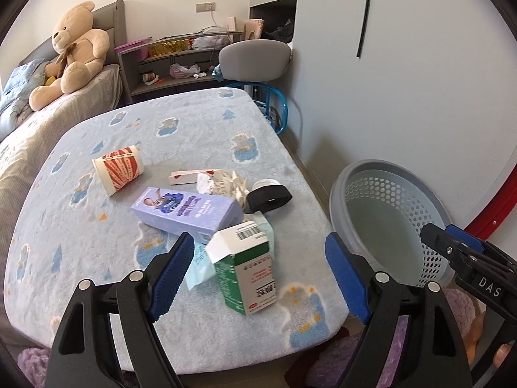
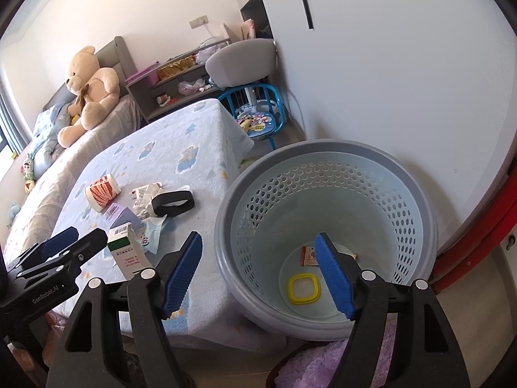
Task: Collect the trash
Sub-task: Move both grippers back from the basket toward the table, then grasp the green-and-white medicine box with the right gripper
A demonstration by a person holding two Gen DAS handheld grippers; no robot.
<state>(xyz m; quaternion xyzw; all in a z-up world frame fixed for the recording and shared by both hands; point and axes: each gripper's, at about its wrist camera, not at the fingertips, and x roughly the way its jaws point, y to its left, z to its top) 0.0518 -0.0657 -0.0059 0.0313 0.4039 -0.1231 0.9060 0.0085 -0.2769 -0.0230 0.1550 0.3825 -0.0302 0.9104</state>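
Trash lies on the blue patterned bed cover (image 1: 97,291): a green-and-white carton (image 1: 248,274), a purple box (image 1: 187,210), a red-striped paper cup (image 1: 118,169), a crumpled wrapper (image 1: 226,182), a black band (image 1: 269,195) and a pale blue packet (image 1: 200,265). My left gripper (image 1: 258,237) hangs open just above the carton, touching nothing. My right gripper (image 2: 258,236) is open and empty over the grey perforated basket (image 2: 323,145). In the basket lie a yellow square ring (image 2: 303,289) and a small red wrapper (image 2: 308,255).
The basket stands on the floor against the white wall, right of the bed's corner. Behind are a teddy bear (image 1: 74,51), a grey chair (image 1: 255,58), a blue child's chair (image 2: 261,119) and a cluttered shelf (image 1: 168,61). A purple rug (image 2: 323,368) lies below.
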